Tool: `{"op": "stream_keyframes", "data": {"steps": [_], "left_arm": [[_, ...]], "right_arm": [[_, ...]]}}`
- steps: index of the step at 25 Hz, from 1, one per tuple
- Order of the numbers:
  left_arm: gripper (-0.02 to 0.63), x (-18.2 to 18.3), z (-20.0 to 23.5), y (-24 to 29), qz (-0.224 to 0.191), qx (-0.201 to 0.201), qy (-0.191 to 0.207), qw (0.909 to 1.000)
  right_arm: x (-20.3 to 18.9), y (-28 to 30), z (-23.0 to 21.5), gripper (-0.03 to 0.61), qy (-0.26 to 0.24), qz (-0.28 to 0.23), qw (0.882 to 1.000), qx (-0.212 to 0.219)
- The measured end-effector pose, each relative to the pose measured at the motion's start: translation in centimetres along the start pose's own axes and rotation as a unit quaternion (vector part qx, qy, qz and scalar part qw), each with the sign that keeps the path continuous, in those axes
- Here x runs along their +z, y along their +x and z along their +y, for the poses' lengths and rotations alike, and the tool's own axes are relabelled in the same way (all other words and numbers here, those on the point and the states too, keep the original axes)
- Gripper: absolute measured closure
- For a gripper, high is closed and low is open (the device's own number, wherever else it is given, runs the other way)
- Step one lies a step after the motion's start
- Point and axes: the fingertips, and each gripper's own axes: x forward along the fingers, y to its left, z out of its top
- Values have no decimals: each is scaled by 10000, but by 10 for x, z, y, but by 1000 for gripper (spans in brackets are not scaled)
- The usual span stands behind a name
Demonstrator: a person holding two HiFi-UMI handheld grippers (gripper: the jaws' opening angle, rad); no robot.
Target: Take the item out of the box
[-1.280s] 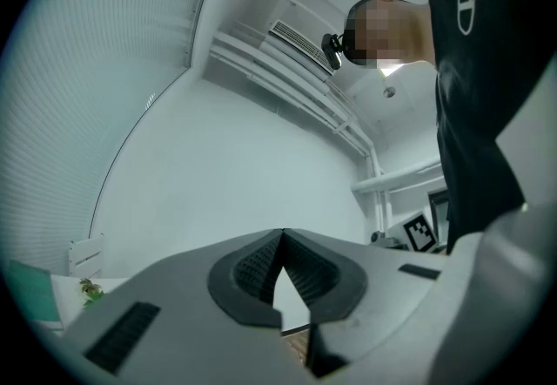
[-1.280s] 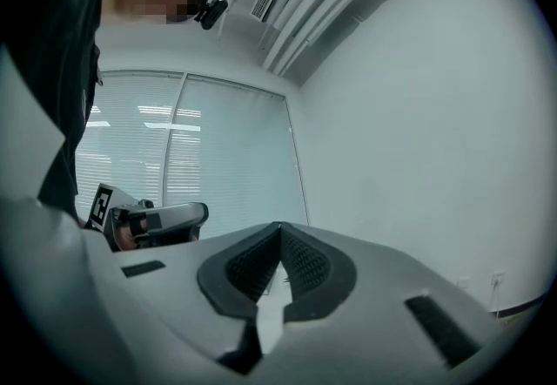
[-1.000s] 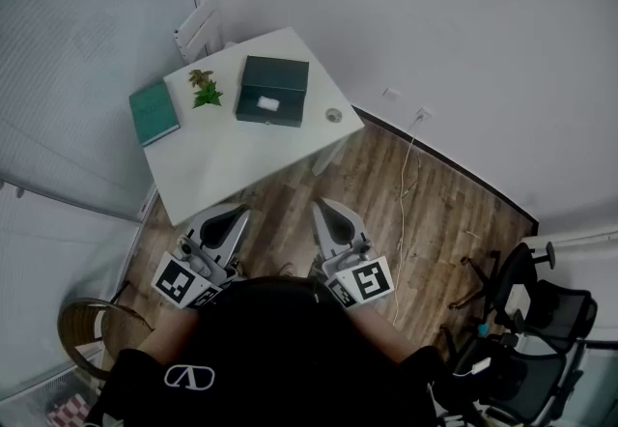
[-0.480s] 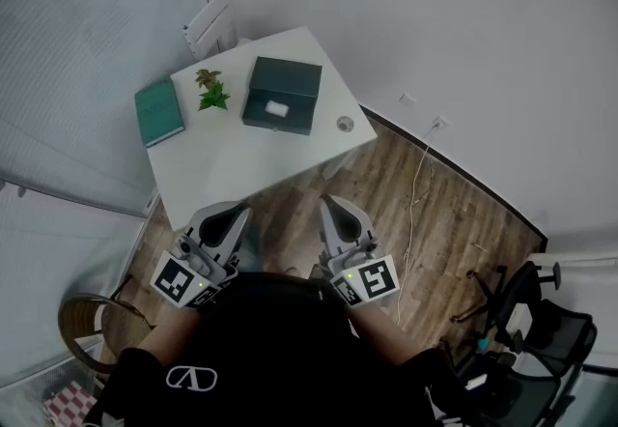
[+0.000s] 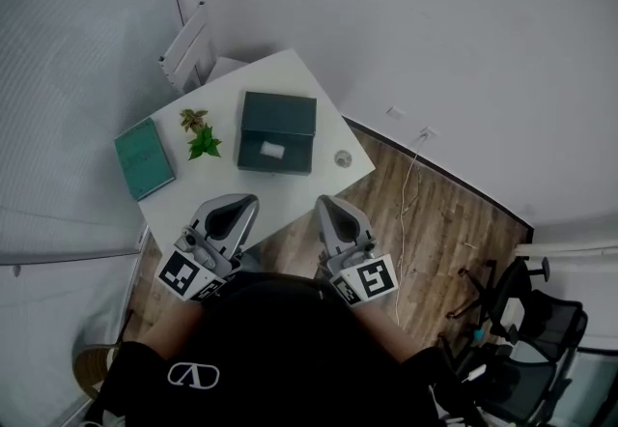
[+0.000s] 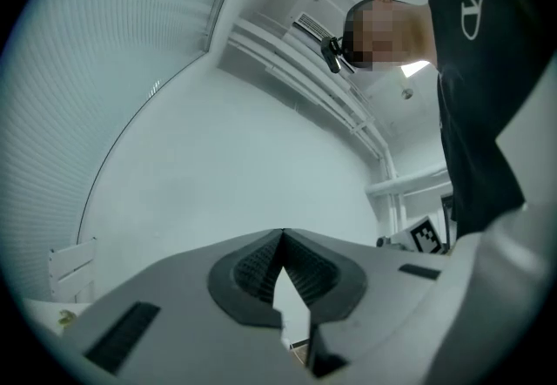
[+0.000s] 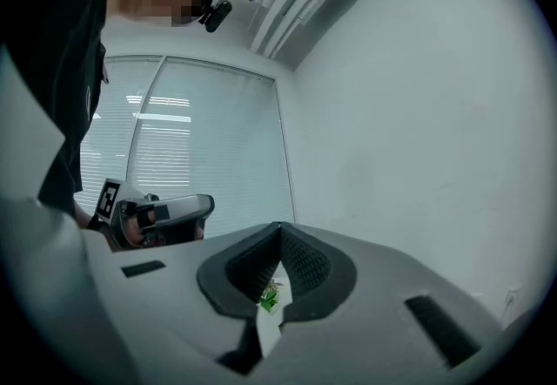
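Observation:
A closed dark green box [image 5: 277, 132] with a small white label on its near side stands on the white table [image 5: 212, 193]. In the head view both grippers are held low in front of the person, near the table's front edge and short of the box. My left gripper [image 5: 235, 209] is shut with nothing in it, and its tips [image 6: 283, 233] meet against the bare wall. My right gripper [image 5: 331, 209] is also shut and empty, with its tips [image 7: 280, 225] touching. Whatever the box holds is hidden.
On the table lie a teal book [image 5: 145, 157], a small green plant [image 5: 200, 135] and a small round object [image 5: 343, 158]. A white slatted frame [image 5: 183, 45] leans behind the table. Office chairs [image 5: 526, 319] stand at the right, and a cable [image 5: 406, 193] runs over the wooden floor.
The table and box have come closer to the grippers in the head view. Both grippers stay shut and now reach the table's front edge.

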Motion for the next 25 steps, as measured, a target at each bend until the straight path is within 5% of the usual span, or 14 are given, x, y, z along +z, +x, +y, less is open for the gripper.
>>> {"op": "stream_keyframes", "data": {"steps": [10, 20, 25], "left_arm": [[609, -17, 92, 19, 290, -410, -467, 9976], [609, -21, 105, 47, 164, 68, -399, 9990], [609, -39, 103, 50, 423, 204, -372, 9982]], "right_arm": [[-8, 104, -13, 574, -128, 232, 9994, -244], [-20, 143, -31, 574, -70, 328, 9985, 436], [-28, 144, -44, 574, 9, 376, 9978, 554]]}}
